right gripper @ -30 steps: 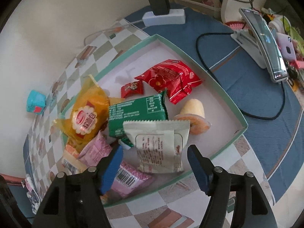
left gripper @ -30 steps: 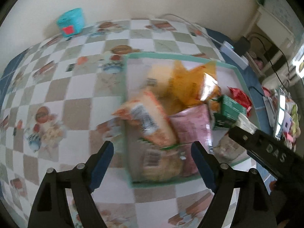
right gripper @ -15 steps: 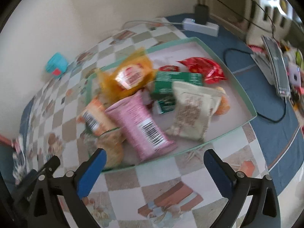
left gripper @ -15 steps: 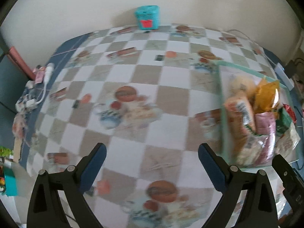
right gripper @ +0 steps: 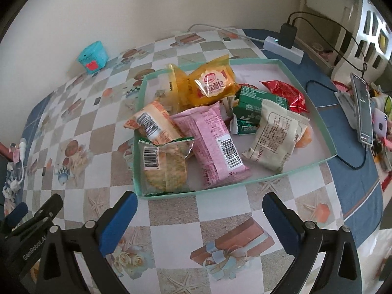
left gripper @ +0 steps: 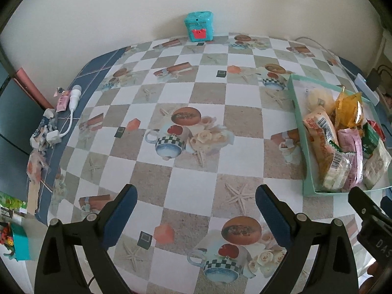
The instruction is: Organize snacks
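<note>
The snacks all lie heaped in the shallow mint-green cardboard tray (right gripper: 245, 185) on the chequered oilcloth table (left gripper: 196, 103). At its near left corner a clear packet of round rice crackers (right gripper: 164, 169) rests under an orange-striped wafer packet (right gripper: 156, 125), and a long pink wrapper (right gripper: 215, 142) leans beside them. Behind sit a yellow bread bag (right gripper: 210, 85), a green carton-like pack (right gripper: 254, 107), a cream sachet (right gripper: 274, 137) and a red foil packet (right gripper: 286, 93).

The right gripper (right gripper: 199, 214) hangs just short of the tray's near wall, its blue-padded jaws having just spread wide with nothing between them. The left gripper (left gripper: 196, 207) is likewise spread and empty, its jaws just opened too, over bare cloth well to the left of the tray.

With everything boxed, this looks near the finish. If tidying goes on, I'd take the topmost pack first, pinching across its narrow width, so the pile beneath doesn't slide. The pink wrapper seems the easiest start.
</note>
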Demonstrator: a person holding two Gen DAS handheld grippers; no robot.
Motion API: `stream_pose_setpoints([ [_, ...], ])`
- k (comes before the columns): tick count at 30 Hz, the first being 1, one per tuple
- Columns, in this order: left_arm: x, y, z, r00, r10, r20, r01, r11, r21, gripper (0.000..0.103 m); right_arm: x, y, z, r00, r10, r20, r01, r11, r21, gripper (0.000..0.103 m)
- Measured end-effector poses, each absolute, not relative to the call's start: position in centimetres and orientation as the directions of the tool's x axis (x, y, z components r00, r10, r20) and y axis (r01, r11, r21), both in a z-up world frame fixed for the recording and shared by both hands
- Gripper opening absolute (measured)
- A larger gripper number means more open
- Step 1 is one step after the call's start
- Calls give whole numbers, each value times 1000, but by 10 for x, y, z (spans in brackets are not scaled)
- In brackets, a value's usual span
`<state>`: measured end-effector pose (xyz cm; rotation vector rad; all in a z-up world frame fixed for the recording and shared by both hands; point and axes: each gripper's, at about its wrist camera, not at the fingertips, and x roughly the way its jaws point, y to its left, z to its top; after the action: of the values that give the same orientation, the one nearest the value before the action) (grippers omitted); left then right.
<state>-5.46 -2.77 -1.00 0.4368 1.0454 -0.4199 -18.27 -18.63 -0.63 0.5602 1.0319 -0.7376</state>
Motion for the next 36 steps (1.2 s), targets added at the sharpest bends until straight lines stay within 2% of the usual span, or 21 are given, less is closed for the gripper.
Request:
stream_pose_setpoints([
  [36,-49,-27,-16,428,-101,-898,518,842,152,97,-175,-188,-15,284,-275,-919,757,652,39,103],
])
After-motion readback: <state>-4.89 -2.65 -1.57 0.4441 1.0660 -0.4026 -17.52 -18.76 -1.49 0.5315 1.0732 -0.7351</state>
